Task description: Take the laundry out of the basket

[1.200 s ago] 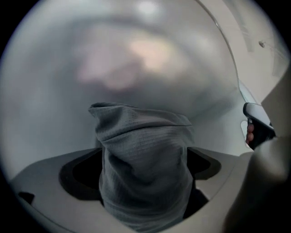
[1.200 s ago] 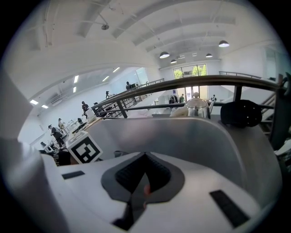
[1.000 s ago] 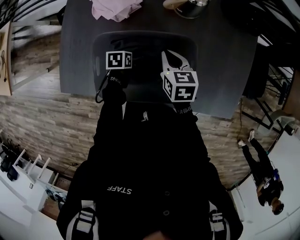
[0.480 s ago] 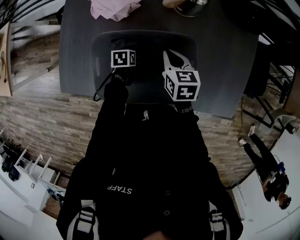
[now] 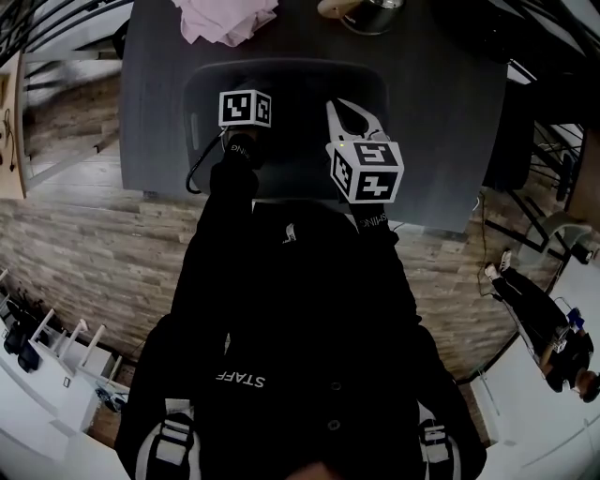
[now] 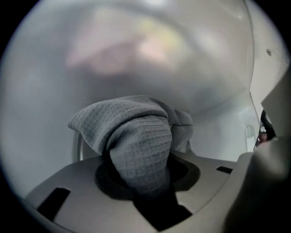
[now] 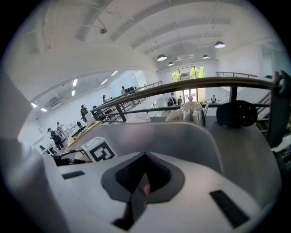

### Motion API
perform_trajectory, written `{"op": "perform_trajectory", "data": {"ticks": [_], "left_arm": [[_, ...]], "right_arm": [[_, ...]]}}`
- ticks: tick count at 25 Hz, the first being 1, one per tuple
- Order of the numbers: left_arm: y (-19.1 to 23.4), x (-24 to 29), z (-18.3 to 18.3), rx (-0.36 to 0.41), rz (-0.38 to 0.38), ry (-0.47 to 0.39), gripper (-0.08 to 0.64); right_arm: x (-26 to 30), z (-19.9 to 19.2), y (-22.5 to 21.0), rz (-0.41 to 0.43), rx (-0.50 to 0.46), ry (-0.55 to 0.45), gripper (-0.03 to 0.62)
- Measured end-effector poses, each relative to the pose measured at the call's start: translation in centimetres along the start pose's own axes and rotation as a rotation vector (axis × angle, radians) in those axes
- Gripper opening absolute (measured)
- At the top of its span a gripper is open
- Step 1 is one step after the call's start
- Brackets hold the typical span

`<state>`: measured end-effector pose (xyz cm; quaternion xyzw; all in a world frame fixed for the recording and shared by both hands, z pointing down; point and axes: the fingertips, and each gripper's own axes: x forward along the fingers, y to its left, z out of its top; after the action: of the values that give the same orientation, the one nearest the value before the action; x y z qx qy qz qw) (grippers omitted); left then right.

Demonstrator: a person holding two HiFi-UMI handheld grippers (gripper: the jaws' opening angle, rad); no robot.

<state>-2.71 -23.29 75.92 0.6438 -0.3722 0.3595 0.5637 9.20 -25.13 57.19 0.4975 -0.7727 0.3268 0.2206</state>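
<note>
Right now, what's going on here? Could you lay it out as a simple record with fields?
Left gripper: closed on gray cloth, down in basket
Right gripper: fingers together, nothing held, over basket
Basket: dark, on table
Also on table: pink clothes, kettle

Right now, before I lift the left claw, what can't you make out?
Basket inside, head view: dark, and covered by the arms and marker cubes; remaining laundry cannot be judged.
Grey cloth in the left claw, left gripper view: its lower end drops out of sight between the jaws.
Pink cloth, head view: cut off by the top edge.
Left gripper view, background: blurred pale patch, unidentifiable.
</note>
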Motion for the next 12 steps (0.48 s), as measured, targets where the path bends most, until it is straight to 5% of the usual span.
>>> {"op": "perform_trajectory", "data": {"ticks": [12], "left_arm": [[-5.5, -9.8, 0.7, 0.161, -0.008, -0.211, 0.155]], "right_arm": [[-7.7, 3.2, -0.2, -0.060, 0.006, -0.162, 0.014]]}}
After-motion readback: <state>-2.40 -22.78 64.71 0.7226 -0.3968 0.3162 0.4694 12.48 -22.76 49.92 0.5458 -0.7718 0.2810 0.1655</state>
